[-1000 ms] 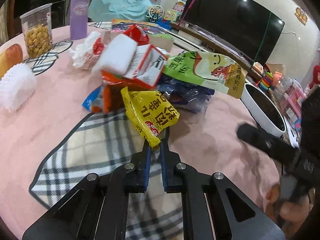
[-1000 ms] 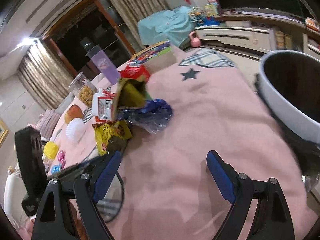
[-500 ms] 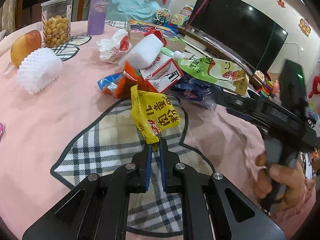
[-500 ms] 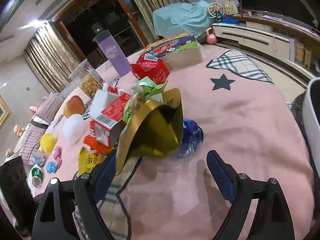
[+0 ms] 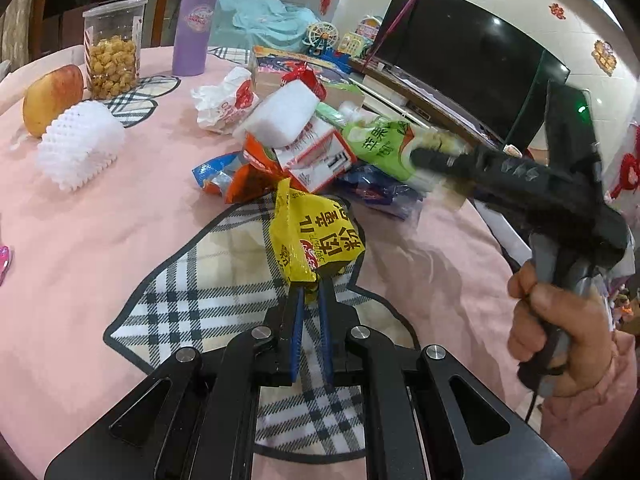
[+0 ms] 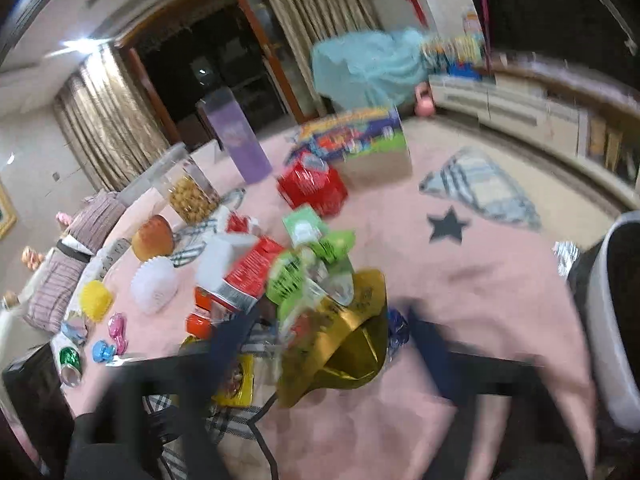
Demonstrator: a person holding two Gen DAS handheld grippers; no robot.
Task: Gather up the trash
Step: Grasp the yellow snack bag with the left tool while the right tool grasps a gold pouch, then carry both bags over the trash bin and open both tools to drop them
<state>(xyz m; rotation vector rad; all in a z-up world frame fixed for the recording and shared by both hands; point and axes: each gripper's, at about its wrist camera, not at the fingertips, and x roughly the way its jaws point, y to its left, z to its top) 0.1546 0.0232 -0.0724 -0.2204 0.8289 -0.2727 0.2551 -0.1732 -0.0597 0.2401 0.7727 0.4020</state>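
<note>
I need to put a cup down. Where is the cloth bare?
Bare pink cloth lies between the white foam net and the plaid patch, and right of the star toward the white bin. The wrapper pile is crowded.

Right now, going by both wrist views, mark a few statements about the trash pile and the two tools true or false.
1. The left tool is shut on the yellow snack wrapper. True.
2. The purple tumbler lies on its side. False: it stands upright.
3. The right tool has the green bag with the gold lining between its fingers. True; its jaws have just been closing, though blur hides whether the pads press.
4. The tablecloth is plain blue. False: pink with plaid patches.
5. The apple sits on top of the wrapper pile. False: it sits apart, beside the white foam net.
</note>
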